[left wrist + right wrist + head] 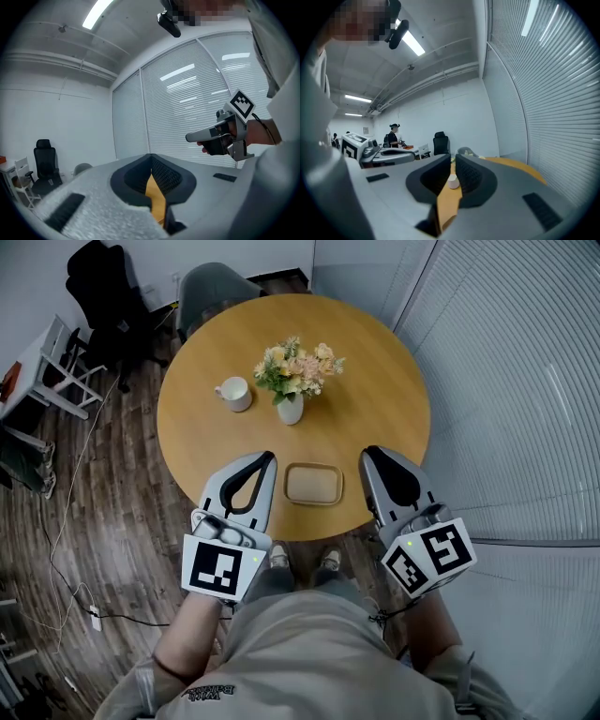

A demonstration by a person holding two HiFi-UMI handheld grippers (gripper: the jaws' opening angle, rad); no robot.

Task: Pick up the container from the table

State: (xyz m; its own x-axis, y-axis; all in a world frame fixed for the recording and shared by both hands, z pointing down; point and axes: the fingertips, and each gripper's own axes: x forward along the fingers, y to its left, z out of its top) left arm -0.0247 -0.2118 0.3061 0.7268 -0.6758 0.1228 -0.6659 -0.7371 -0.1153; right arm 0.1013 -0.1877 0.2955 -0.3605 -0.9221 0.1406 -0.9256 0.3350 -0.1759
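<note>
A shallow tan rectangular container (314, 484) lies near the front edge of the round wooden table (375, 352). My left gripper (268, 457) hovers just left of it and my right gripper (367, 453) just right of it, both apart from it. In both gripper views the jaws stand together with only a thin slit between them, nothing held. Through the left gripper's (151, 163) slit I see only a strip of tabletop. A white mug (453, 182) shows through the slit of the right gripper (453, 161). Neither gripper view shows the container.
A white mug (233, 394) and a white vase of flowers (292, 381) stand mid-table, beyond the container. A grey chair (211, 287) and a black office chair (108, 287) are behind the table. Blinds (525, 390) line the right side. A person (395, 133) stands far off.
</note>
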